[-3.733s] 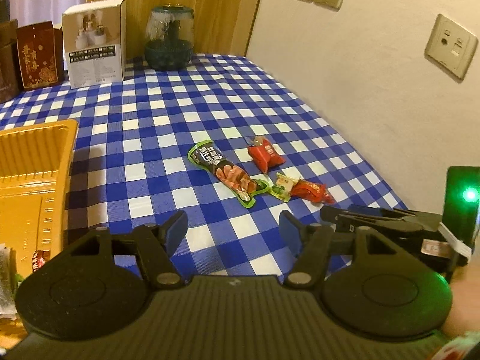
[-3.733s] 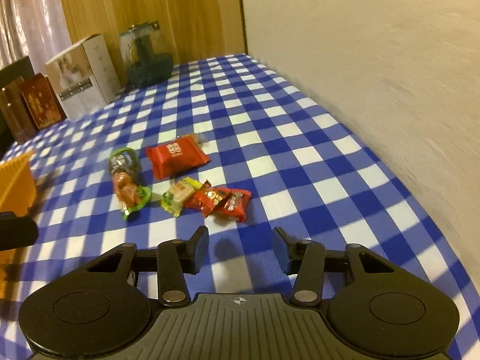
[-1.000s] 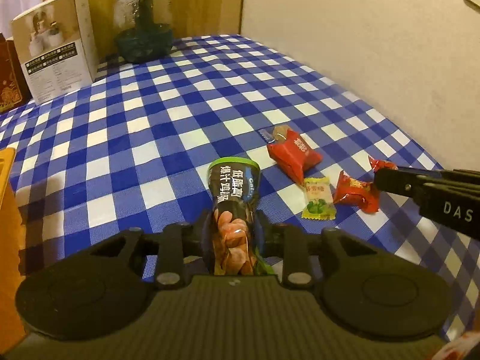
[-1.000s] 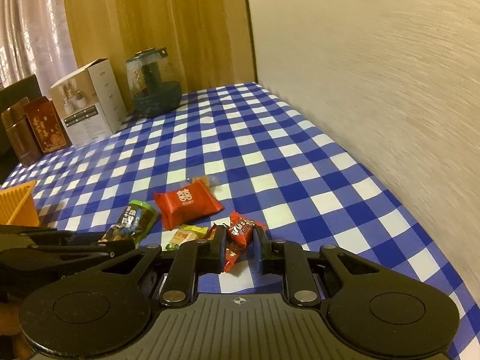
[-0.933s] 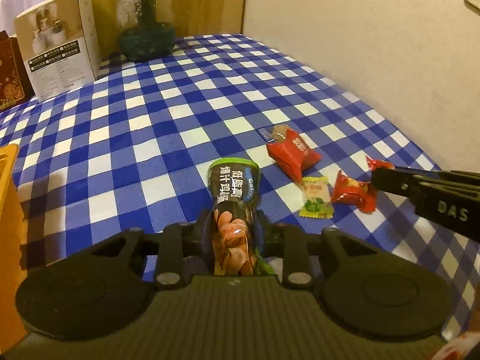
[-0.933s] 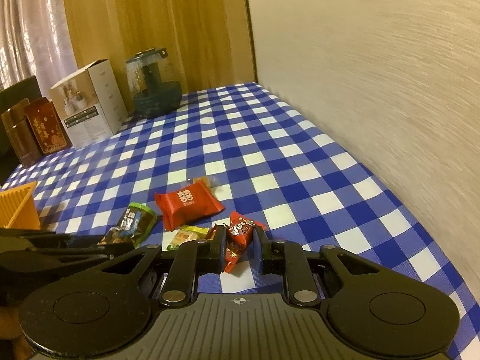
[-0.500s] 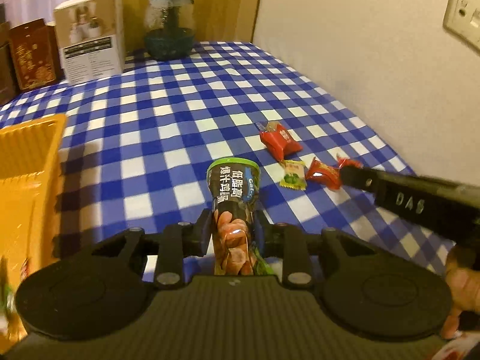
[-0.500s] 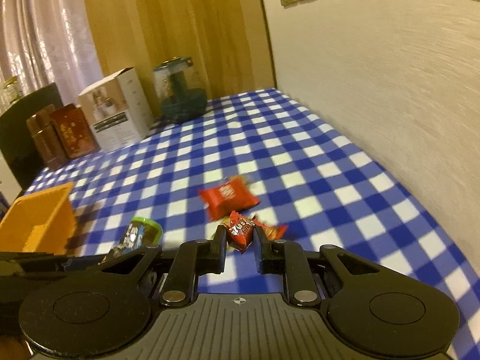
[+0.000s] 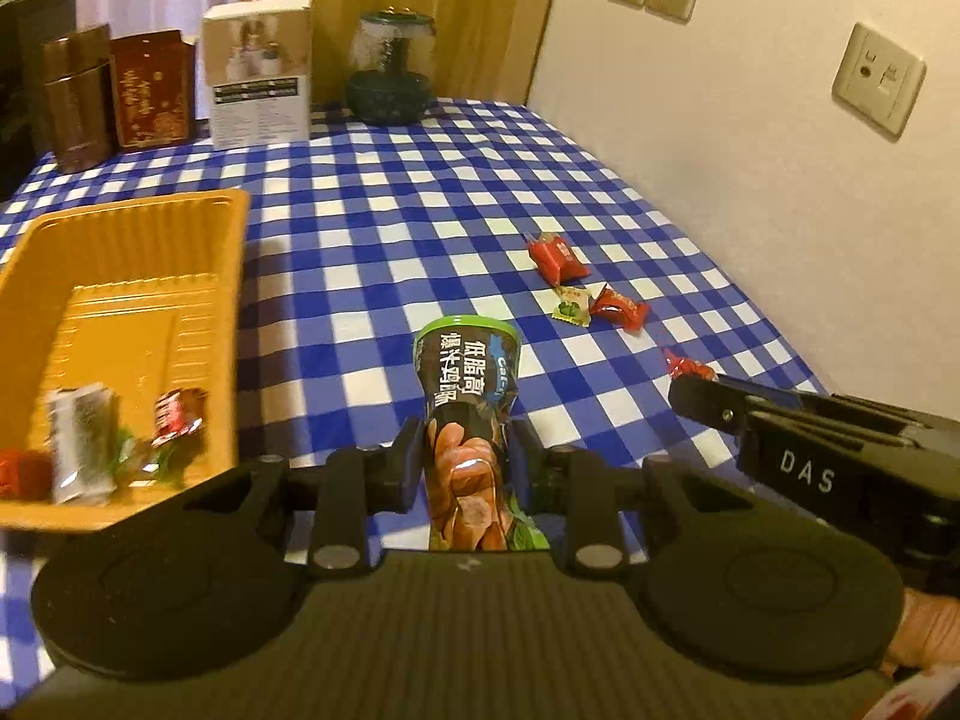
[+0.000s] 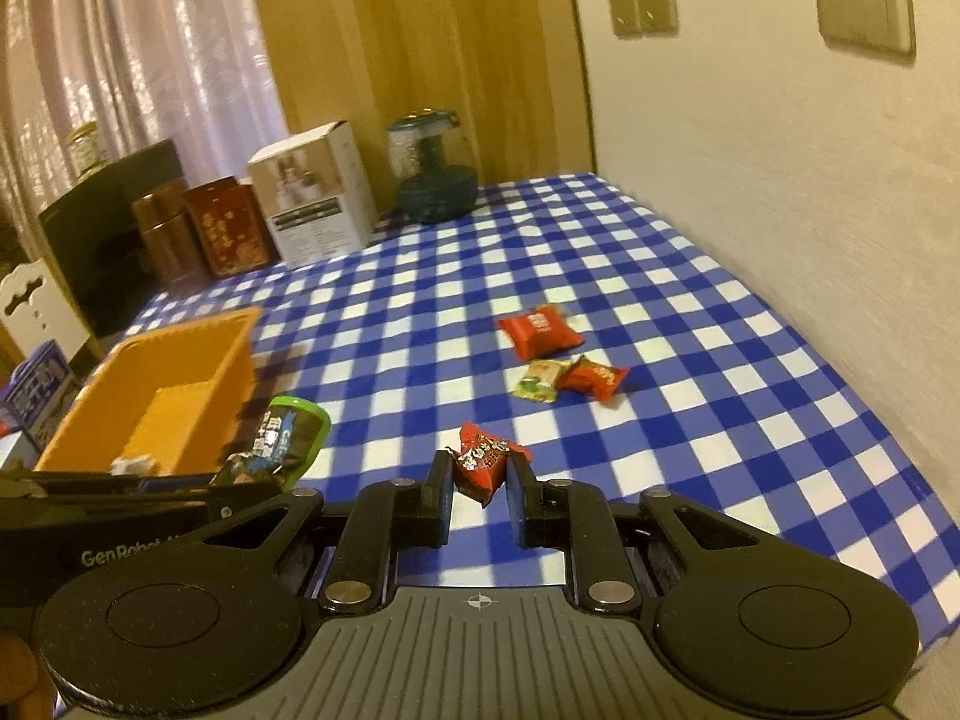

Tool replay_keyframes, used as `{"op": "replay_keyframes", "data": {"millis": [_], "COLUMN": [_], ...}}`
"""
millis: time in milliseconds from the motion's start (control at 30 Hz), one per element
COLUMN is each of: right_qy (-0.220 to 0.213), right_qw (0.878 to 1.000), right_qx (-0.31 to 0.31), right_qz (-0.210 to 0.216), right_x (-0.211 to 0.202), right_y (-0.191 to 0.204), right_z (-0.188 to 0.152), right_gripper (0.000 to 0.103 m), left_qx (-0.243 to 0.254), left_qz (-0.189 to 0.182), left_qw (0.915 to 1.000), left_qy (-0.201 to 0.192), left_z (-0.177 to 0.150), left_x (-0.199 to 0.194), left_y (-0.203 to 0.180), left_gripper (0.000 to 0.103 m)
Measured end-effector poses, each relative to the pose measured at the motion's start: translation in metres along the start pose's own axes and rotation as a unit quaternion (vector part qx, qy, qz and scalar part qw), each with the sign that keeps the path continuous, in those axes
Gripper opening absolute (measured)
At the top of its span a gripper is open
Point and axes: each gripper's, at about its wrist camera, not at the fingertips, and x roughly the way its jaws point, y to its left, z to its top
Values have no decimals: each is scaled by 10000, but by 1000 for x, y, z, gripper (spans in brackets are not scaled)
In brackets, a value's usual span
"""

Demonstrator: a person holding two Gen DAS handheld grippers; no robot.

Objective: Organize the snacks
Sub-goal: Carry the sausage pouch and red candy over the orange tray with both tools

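My right gripper (image 10: 478,483) pinches a small red candy (image 10: 480,463) above the blue checked tablecloth (image 10: 690,360). At lower left, my left gripper (image 10: 240,489) clamps a dark snack packet with a green rim (image 10: 282,438), beside an orange tray (image 10: 198,360). Further off on the cloth lie a red packet (image 10: 540,333), a green sweet (image 10: 540,381) and another red candy (image 10: 594,378), the last two touching.

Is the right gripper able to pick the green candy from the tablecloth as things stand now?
Probably not yet. The right gripper is already shut on a red candy, so its jaws are occupied. The green candy lies uncovered, touching another red candy.
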Motion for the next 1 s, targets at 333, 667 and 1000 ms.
{"op": "replay_keyframes", "data": {"millis": [333,667,1000], "right_qy": [41,186,235], "right_qw": [9996,9970,9926], "right_qx": [-180,-410,-690], "right_qz": [224,633,972], "right_x": [-32,-27,-12], "right_y": [50,98,141], "right_z": [4,7,16], "right_gripper": [19,19,19], "left_qx": [-255,-503,-687], "left_qz": [155,503,788], "left_qw": [9995,9974,9943], "left_qy": [-102,-92,-215], "left_z": [-7,-12,-1], "left_x": [-57,-93,-110], "left_y": [24,72,105], "left_gripper": [26,26,26]}}
